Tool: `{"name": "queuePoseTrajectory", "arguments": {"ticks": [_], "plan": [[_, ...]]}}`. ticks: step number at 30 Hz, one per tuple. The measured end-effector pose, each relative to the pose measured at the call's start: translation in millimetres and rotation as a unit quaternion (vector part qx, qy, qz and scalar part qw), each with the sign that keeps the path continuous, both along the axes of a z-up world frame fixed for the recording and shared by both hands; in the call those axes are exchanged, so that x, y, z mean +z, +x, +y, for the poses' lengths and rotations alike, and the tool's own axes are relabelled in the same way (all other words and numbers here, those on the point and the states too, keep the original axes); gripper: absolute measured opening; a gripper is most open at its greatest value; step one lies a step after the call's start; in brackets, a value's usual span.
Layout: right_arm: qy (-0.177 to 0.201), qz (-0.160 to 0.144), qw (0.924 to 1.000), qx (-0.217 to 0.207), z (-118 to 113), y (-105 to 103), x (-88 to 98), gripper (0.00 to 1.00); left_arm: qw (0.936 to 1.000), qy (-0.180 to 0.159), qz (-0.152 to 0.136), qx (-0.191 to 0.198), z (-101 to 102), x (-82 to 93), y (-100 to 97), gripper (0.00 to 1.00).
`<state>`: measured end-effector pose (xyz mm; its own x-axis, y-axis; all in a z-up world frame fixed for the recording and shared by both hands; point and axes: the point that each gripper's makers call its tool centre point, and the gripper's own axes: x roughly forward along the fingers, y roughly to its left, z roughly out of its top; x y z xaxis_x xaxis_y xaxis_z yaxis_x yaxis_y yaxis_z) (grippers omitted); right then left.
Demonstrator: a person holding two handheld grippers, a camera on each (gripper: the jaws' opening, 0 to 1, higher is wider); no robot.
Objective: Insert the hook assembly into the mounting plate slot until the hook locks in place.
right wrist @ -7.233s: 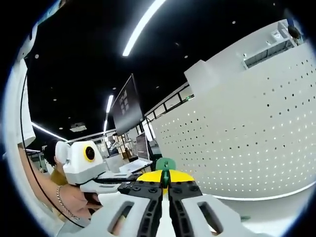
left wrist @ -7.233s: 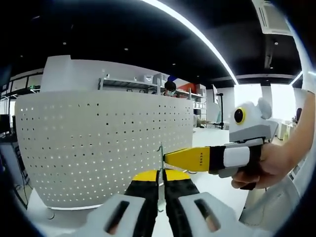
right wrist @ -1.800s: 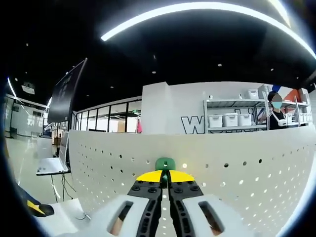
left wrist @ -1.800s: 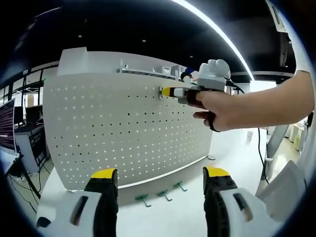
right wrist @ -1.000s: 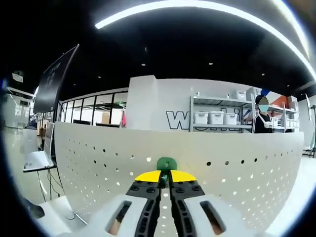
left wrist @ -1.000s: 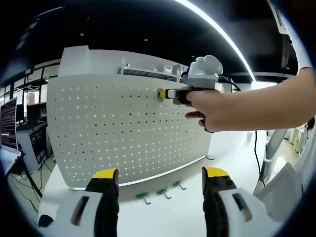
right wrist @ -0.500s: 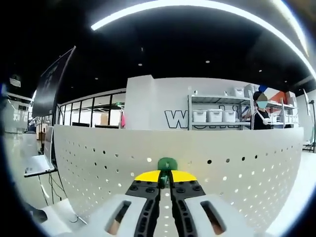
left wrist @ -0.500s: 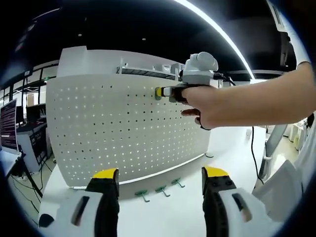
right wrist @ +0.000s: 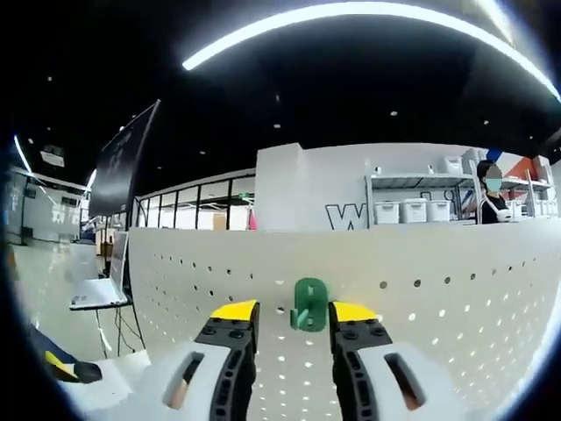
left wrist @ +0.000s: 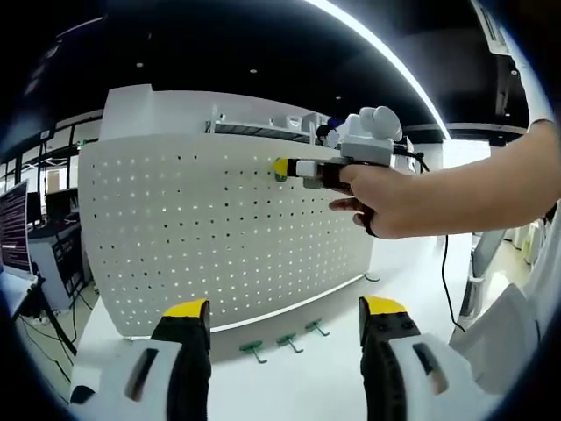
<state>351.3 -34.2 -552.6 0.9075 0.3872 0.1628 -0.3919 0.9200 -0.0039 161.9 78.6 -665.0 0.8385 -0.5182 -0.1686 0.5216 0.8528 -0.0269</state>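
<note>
A green hook [right wrist: 308,307] is seen seated near the top edge of the white pegboard [right wrist: 456,324], between the parted jaws of the right gripper [right wrist: 292,317]. The left gripper [left wrist: 285,317] is held open and empty below. If only half seated, the hook could drop out.

green hook [right wrist: 308,305] — lower part hidden | three spare hooks [left wrist: 283,340] — tiny

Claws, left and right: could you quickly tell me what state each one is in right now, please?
Left claw: open, holding nothing.
Right claw: open, jaws either side of the green hook on the pegboard, not gripping it.
</note>
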Motion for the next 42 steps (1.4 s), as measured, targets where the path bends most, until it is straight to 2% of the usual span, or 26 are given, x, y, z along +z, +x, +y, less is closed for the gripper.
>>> {"name": "queuePoseTrajectory", "arguments": {"ticks": [1,2,3,4,5,7,9,14,17,21,28,32,37,42], "plan": [[0.026,0.001,0.9994,0.023,4.0,-3.1,1.3,0.37,1.0000,0.000,0.000,0.000,0.2,-0.5,0.4,0.71],[0.024,0.001,0.9993,0.028,3.8,-4.4,0.8,0.40,1.0000,-0.001,0.001,0.001,0.6,-1.3,0.8,0.71],[0.000,-0.009,0.9995,0.031,3.2,-5.7,1.2,0.43,1.0000,-0.003,0.001,0.001,0.3,-1.7,0.8,0.71],[-0.004,-0.015,0.9994,0.030,2.0,-6.6,2.1,0.45,1.0000,-0.004,0.001,0.001,0.1,-2.4,0.8,0.72],[0.013,-0.015,0.9990,0.040,1.8,-8.1,3.5,0.47,1.0000,-0.005,0.002,0.002,-0.2,-3.0,0.6,0.72],[0.010,-0.013,0.9988,0.046,1.8,-8.7,2.0,0.51,1.0000,-0.005,0.004,0.002,-1.0,-3.9,0.1,0.72],[-0.002,-0.011,0.9987,0.050,2.8,-8.8,0.2,0.50,1.0000,-0.006,0.006,0.002,-1.5,-4.9,-0.3,0.72],[0.006,-0.017,0.9979,0.062,-0.6,-13.0,4.2,0.50,1.0000,-0.005,0.006,0.001,-1.8,-4.6,0.1,0.72],[-0.005,-0.020,0.9969,0.076,-1.5,-18.3,2.5,0.50,1.0000,-0.004,0.004,-0.001,-1.3,-3.4,0.9,0.72],[0.006,-0.022,0.9950,0.097,-7.8,-27.6,3.3,0.53,0.9999,0.005,0.002,-0.008,-3.7,-3.9,0.6,0.72],[0.002,-0.019,0.9947,0.101,-15.3,-29.3,3.4,0.53,0.9999,0.000,0.007,-0.008,-3.9,-8.8,1.4,0.72],[-0.008,-0.022,0.9937,0.110,-18.4,-37.6,1.6,0.53,1.0000,-0.003,0.005,-0.007,-4.2,-8.3,2.9,0.72],[-0.018,-0.018,0.9914,0.128,-23.9,-51.1,-8.3,0.54,0.9999,-0.003,0.006,-0.008,-5.5,-9.9,3.2,0.72],[-0.027,-0.002,0.9892,0.144,-30.2,-68.9,-25.8,0.55,0.9999,0.000,0.007,-0.011,-7.0,-11.8,2.1,0.72]]}}
